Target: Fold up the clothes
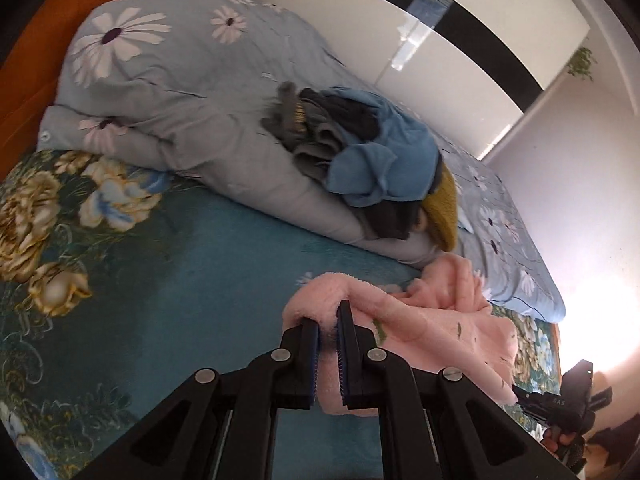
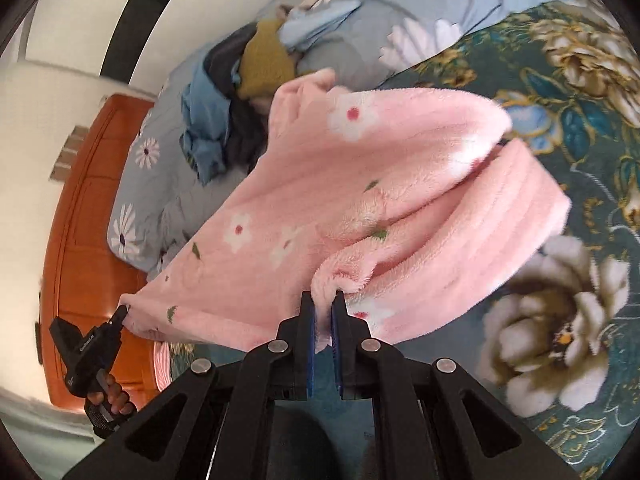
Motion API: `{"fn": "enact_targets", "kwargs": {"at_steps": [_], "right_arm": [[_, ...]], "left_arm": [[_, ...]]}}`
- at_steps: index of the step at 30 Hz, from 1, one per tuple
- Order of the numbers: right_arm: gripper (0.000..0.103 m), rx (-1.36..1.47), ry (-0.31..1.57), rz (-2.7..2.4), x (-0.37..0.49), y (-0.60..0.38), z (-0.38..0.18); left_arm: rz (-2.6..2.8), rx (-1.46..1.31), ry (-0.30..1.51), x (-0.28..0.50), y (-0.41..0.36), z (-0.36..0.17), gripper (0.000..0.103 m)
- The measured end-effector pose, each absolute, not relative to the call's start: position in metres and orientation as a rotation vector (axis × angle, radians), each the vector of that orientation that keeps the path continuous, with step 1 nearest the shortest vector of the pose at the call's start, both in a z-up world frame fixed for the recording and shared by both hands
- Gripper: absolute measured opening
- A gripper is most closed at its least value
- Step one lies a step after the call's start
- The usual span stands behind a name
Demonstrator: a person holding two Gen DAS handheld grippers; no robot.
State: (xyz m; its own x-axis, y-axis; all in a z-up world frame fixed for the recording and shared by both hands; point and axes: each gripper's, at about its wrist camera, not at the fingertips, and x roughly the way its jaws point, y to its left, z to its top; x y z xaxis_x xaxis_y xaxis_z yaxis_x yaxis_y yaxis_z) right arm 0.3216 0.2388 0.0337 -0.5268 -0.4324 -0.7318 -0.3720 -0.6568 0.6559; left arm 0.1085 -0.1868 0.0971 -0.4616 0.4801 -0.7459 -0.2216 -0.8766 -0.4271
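Left wrist view shows the left gripper (image 1: 328,320) with its two black fingers (image 1: 306,344) drawn close together on a fold of the fluffy pink fleece garment with white flowers (image 1: 424,320); pink pile fills the narrow gap between the blue pads. Beyond the fingertips and off to their right the garment lies rumpled across the teal bedspread printed with large cream and gold flowers (image 1: 160,280). Farther ahead of the fingers sits a rolled grey-blue duvet with white daisies (image 1: 168,92), and on it a heap of clothes: a light blue top (image 1: 384,160), dark grey pieces, and a mustard knit item (image 1: 442,208). At the far right, low in this view, the right gripper (image 1: 520,394) meets the garment's other edge, held by a hand (image 1: 556,442) that is only partly seen.

From the right wrist view, the right gripper (image 2: 325,300) has its fingers (image 2: 308,320) nearly together, pinching a bunched tuft of the same pink garment (image 2: 360,184), which spreads out wide ahead of the fingertips and hangs lifted above the bedspread (image 2: 560,320). To the left of these fingers the left gripper (image 2: 122,312) grips a corner of the garment, with a hand (image 2: 110,396) wrapped round its handle. The cloth is stretched between the two grippers. Behind the left gripper stands an orange-brown wooden headboard (image 2: 88,240), and the duvet (image 2: 160,200) with the clothes heap lies beyond the garment
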Motion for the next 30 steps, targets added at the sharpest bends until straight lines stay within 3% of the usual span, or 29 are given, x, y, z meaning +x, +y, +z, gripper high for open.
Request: {"fn": "enact_targets", "kwargs": {"at_steps": [4,9,12,16,22,30], "right_arm": [[0.008,1.536,-1.162,-2.315,0.296,0.191,0.031],[0.011,1.582,-1.082,-2.303,0.287,0.179,0.029],[0.02,1.57,-1.075,-2.341,0.296,0.195,0.036],[0.041,1.471,-1.168,-2.481,0.329,0.26,0.059],[0.042,1.611,-1.527,-2.582,0.387,0.36,0.018],[0.042,1.741,-1.405,-2.468,0.34,0.331,-0.014]], "left_arm": [[2.445,-1.32,-0.516,0.113,-0.25,0.1,0.008],[2.469,-1.428,-0.563,0.11,-0.27,0.074,0.008],[2.463,-1.486,-0.566,0.107,-0.267,0.056,0.008],[2.447,-1.523,-0.603,0.102,-0.263,0.04,0.008],[2.439,-1.552,-0.613,0.093,-0.257,0.032,0.009],[2.443,-1.609,-0.615,0.091,-0.248,0.03,0.01]]}}
